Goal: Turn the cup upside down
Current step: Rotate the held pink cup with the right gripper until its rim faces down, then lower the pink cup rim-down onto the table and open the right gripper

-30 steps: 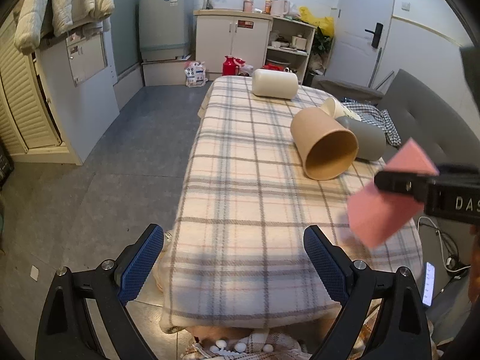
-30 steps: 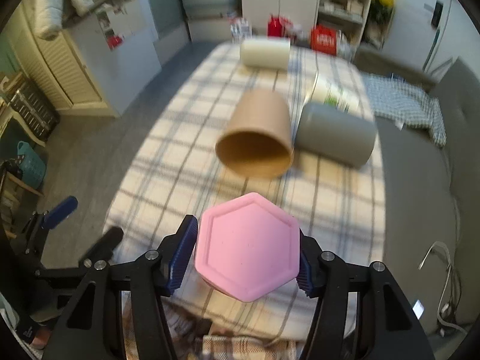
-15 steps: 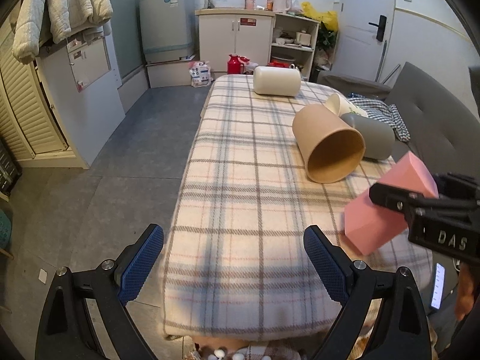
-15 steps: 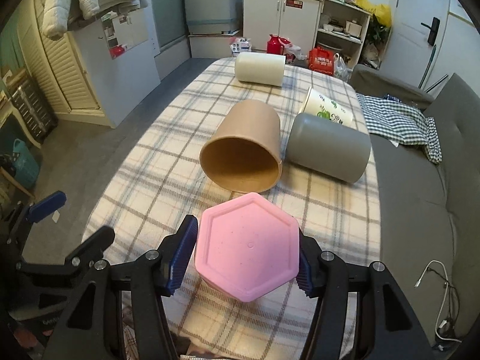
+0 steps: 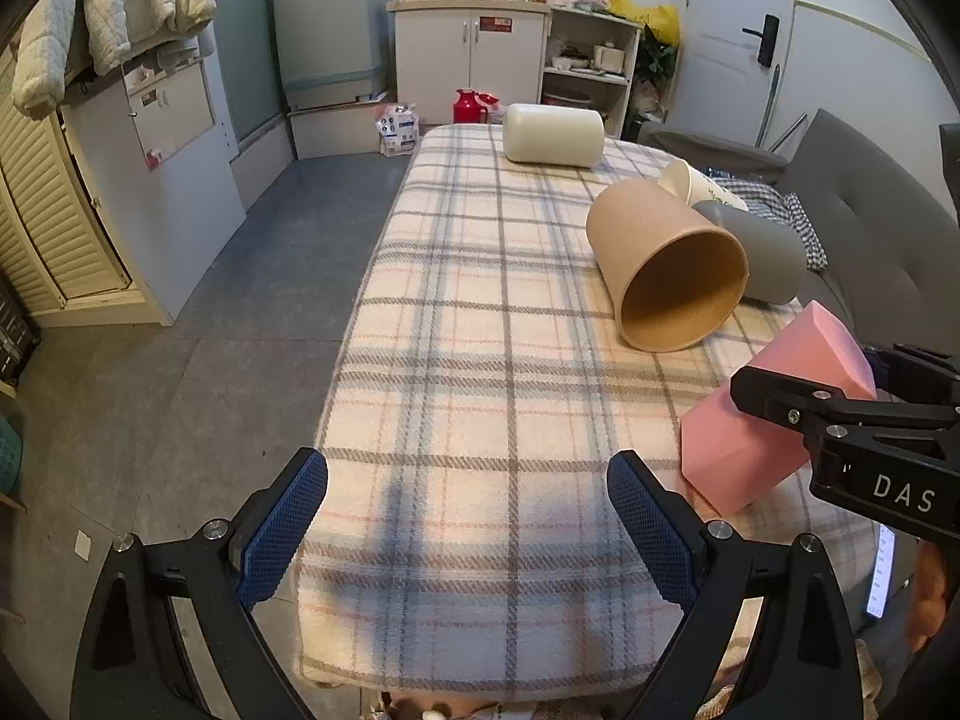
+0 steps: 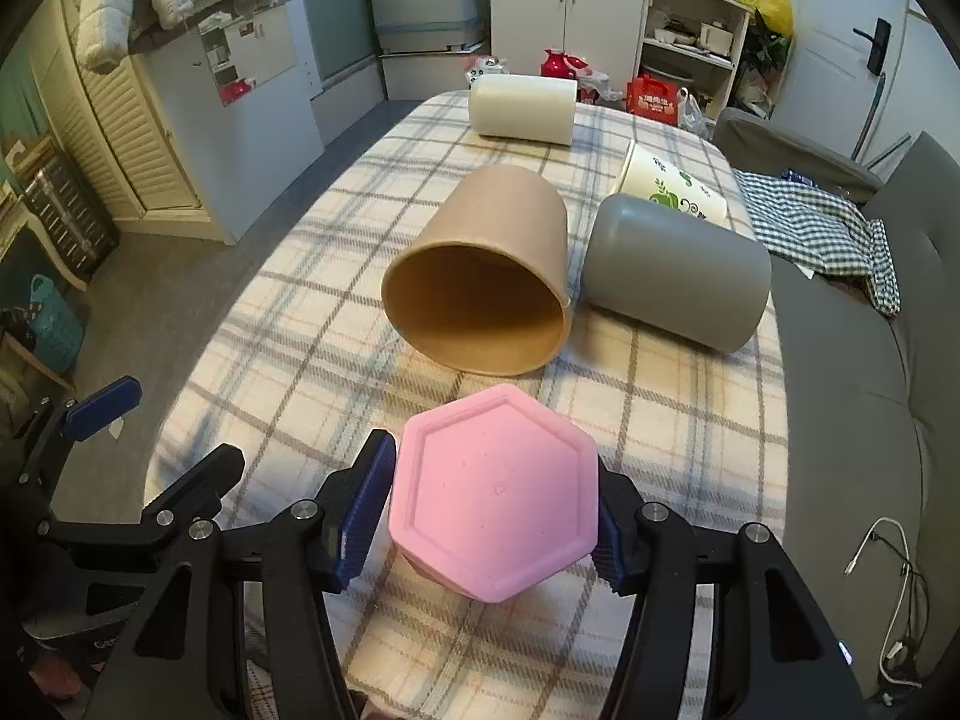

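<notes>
My right gripper (image 6: 489, 507) is shut on a pink hexagonal cup (image 6: 495, 492), its flat base facing the camera. In the left wrist view the pink cup (image 5: 774, 414) is tilted, base up, with its lower end at or just above the plaid cloth near the table's right front; contact is unclear. My left gripper (image 5: 468, 531) is open and empty over the table's near edge, left of the pink cup.
A brown paper cup (image 6: 480, 294) lies on its side, mouth toward me, just beyond the pink cup. A grey cup (image 6: 678, 276), a printed white cup (image 6: 672, 186) and a cream cup (image 6: 522, 108) also lie on the plaid table (image 5: 480, 360). A grey sofa (image 6: 870, 360) borders the right side.
My right gripper has lowered the pink cup from the air toward the cloth and brought it closer to the table's front right. My left gripper has stayed open and nearly still.
</notes>
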A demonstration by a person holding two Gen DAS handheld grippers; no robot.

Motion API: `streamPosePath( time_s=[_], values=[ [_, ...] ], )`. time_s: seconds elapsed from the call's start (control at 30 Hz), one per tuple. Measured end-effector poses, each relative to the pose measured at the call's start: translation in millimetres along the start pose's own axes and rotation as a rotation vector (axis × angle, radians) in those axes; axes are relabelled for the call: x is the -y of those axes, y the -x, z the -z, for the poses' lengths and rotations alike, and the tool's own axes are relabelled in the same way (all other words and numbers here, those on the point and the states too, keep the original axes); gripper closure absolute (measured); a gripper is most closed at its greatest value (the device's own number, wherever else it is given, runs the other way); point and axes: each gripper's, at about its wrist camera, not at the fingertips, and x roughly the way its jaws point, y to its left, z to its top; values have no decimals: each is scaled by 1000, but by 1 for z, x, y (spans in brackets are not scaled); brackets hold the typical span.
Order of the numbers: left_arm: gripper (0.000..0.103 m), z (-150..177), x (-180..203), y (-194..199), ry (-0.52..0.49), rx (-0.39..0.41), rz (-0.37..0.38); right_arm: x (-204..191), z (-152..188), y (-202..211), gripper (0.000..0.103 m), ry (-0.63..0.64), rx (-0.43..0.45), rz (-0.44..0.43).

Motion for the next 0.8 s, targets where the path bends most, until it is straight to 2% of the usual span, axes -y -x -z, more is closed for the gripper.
streamPosePath(
  time_s=[0.7, 0.8],
  values=[
    [6, 3, -4, 3, 8, -5, -3, -1, 0, 1, 45, -5, 9, -8],
    [6, 3, -3, 6, 3, -2, -8, -1, -2, 6, 36, -15, 24, -10]
  ],
)
